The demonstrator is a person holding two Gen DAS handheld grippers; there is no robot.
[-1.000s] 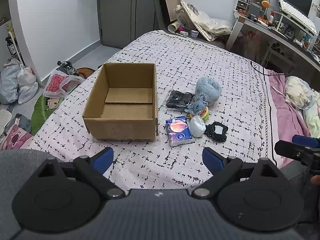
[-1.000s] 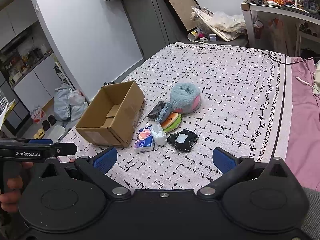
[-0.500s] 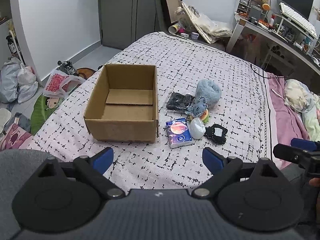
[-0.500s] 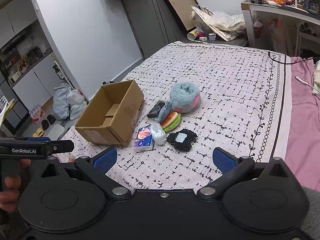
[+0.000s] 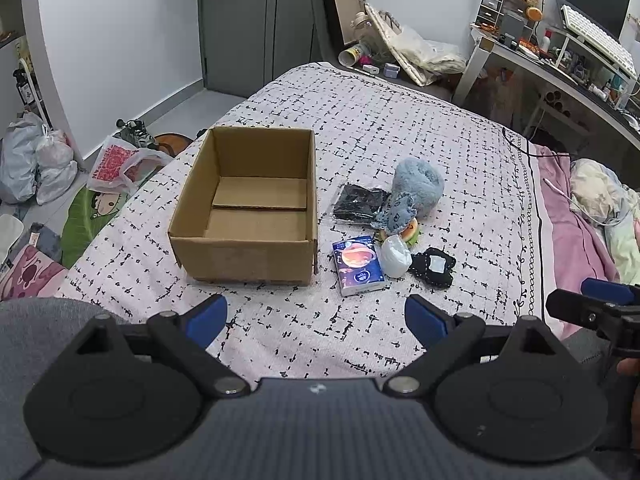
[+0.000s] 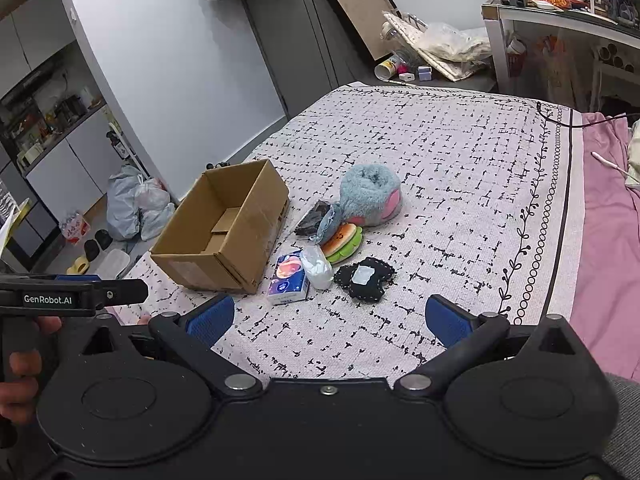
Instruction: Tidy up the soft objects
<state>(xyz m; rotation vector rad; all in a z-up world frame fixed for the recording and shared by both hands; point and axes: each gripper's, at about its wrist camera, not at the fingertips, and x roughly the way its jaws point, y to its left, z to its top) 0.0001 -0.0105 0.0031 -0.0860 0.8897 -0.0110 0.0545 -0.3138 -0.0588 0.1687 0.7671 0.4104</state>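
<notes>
An open, empty cardboard box (image 5: pixel 248 216) (image 6: pixel 224 236) stands on the bed. To its right lie a blue plush toy (image 5: pixel 416 184) (image 6: pixel 370 196), a black packet (image 5: pixel 360 202) (image 6: pixel 314 218), a burger-shaped soft toy (image 6: pixel 342 240), a tissue pack (image 5: pixel 358 266) (image 6: pixel 288 278), a white pouch (image 5: pixel 394 254) (image 6: pixel 318 268) and a black pad (image 5: pixel 434 268) (image 6: pixel 364 280). My left gripper (image 5: pixel 316 320) is open and empty, near the bed's front edge. My right gripper (image 6: pixel 328 320) is open and empty, in front of the pile.
The patterned bedspread (image 5: pixel 400 120) has pink bedding (image 5: pixel 576 232) on the right. Bags (image 5: pixel 36 160) and shoes lie on the floor to the left. A cluttered desk (image 5: pixel 560 60) stands at the back right. A black cable (image 5: pixel 532 152) runs over the bed's right side.
Both grippers have shifted only slightly; the view has drawn back a little from the box and pile. Nothing was picked up or moved.
</notes>
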